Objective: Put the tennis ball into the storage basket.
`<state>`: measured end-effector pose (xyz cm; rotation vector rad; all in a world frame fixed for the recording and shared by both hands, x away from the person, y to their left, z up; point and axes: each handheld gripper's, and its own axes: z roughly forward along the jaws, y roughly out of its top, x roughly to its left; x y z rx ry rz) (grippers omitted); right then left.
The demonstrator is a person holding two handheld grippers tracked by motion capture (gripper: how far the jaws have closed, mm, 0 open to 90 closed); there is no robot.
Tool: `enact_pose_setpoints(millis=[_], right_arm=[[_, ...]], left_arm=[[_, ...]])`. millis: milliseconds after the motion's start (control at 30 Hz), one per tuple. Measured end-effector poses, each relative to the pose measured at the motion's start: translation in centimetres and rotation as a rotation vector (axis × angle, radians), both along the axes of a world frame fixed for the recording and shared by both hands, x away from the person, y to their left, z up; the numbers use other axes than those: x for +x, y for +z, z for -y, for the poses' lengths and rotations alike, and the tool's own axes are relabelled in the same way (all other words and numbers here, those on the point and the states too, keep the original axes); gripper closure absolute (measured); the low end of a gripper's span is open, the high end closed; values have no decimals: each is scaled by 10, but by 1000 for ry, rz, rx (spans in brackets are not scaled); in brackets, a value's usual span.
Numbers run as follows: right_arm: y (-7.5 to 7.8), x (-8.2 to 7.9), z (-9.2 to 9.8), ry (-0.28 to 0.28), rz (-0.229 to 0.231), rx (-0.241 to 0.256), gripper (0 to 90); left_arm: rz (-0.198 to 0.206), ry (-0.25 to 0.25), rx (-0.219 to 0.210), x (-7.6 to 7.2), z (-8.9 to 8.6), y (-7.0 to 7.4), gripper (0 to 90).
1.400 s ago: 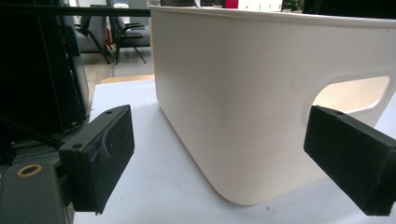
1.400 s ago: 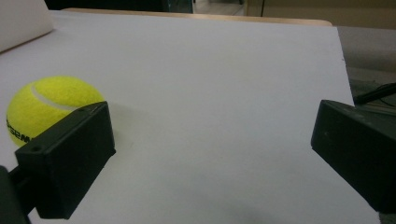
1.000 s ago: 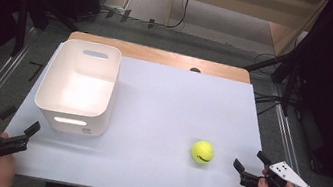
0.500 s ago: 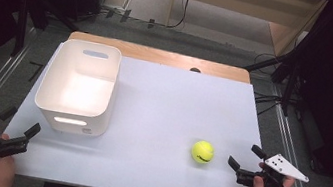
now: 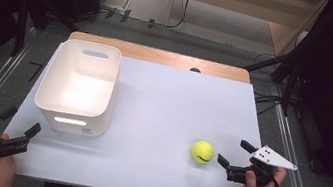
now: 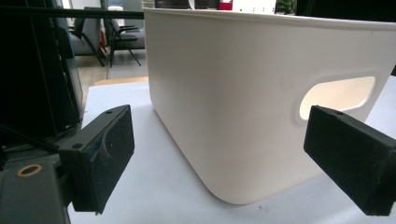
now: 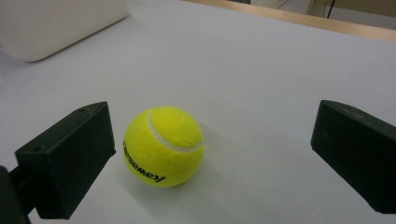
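Fuzzy round tennis ball (image 5: 202,151), smooth bin (image 5: 78,86)

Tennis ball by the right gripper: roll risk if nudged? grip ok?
The tennis ball is round and sits free on the flat white table, so a nudge would likely send it rolling. Its felt surface probably grips well. The right gripper is open wider than the ball, so it should fit.

You see the white table (image 5: 163,103) brightly lit from overhead; surroundings are dark, the bin (image 5: 79,84) interior glares, and close jaws appear slightly soft.
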<state>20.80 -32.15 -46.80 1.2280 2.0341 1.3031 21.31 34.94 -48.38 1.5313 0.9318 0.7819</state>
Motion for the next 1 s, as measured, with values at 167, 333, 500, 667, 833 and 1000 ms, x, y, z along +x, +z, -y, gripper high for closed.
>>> enact_pose_setpoints(millis=[167, 333, 500, 667, 833, 1000], right_arm=[[4, 6, -7, 26, -16, -22, 0], [6, 13, -14, 65, -45, -46, 0], [7, 18, -21, 101, -67, -87, 0], [9, 23, -26, 138, -97, -101, 0], [10, 29, -33, 164, -141, -134, 0], [10, 35, -39, 188, -168, -163, 0]], left_arm=[[-4, 3, 13, 1, 1, 0, 86], [-5, 2, 15, 1, 1, 0, 85], [-7, 3, 18, 1, 2, 0, 85], [-5, -1, 13, 0, 1, 0, 86], [-8, -2, 12, 1, 1, 0, 86], [-10, -4, 14, 1, 1, 0, 86]])
